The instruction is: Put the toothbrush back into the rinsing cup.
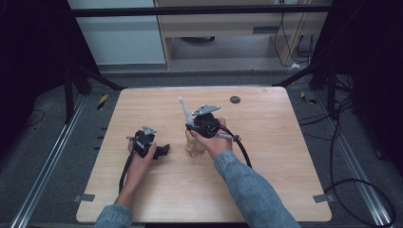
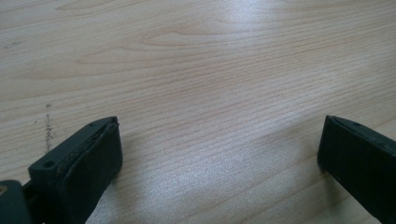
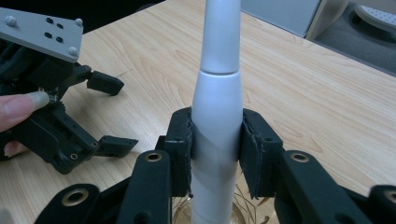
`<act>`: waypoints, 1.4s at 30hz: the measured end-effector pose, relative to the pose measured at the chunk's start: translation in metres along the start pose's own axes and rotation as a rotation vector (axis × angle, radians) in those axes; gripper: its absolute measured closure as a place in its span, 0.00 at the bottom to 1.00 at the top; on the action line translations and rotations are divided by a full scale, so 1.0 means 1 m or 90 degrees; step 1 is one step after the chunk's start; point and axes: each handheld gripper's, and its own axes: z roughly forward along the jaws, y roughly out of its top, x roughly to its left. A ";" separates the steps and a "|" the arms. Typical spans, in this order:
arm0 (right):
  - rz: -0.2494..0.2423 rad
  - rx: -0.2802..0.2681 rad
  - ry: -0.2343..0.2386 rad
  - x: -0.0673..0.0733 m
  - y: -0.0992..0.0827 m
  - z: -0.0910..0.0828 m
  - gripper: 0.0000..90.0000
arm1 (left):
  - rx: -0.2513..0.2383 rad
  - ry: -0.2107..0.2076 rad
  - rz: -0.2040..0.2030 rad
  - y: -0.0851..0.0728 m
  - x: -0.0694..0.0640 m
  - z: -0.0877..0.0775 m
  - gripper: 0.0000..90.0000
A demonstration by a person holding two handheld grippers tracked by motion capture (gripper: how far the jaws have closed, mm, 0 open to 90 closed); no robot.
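1. Count: two grippers, two hands, one white stick, one clear glass, one wooden table (image 1: 266,180), one dark round spot (image 1: 235,99) on the table near its far edge.
2. Right gripper (image 3: 216,140): jaws clamped on the white stick (image 3: 217,88), one pad against each side of it, gap only as wide as the stick.
3. In the high view the stick (image 1: 184,110) rises from the right gripper (image 1: 194,127) and tilts toward 11 o'clock, its tip clear of the table.
4. Glass (image 3: 210,212): patterned clear rim seen just under the jaws in the right gripper view, the stick's lower end at or in it; cannot tell which. In the high view it sits at 7 o'clock of the right hand (image 1: 214,142), near table centre.
5. Left gripper (image 2: 219,154): jaws spread wide, nothing between them, bare wood below.
6. In the high view the left gripper (image 1: 164,150) lies low on the table at 9 o'clock of the glass, apart from it, jaws pointing to 3 o'clock; left hand (image 1: 140,159) wraps its body.
7. Right gripper view also shows the left gripper (image 3: 114,112) at 9 o'clock, its jaws parted, a fingertip (image 3: 23,103) on its body.
8. Both sleeves are blue denim.
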 end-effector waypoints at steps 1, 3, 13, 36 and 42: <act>0.002 0.003 0.001 0.000 0.000 0.000 0.74 | 0.000 0.000 0.000 0.000 0.000 0.000 0.00; 0.001 0.004 0.001 0.000 -0.001 0.000 0.74 | 0.001 0.000 0.001 0.000 0.000 0.000 0.00; -0.002 0.010 0.002 0.000 -0.001 0.003 0.74 | 0.000 0.000 0.000 0.000 0.000 0.000 0.00; -0.002 0.024 0.004 0.000 0.003 0.006 0.74 | 0.000 -0.001 0.000 0.000 0.000 0.000 0.00; 0.001 0.027 0.003 -0.002 0.003 0.006 0.73 | 0.000 -0.001 0.000 0.000 0.000 0.000 0.00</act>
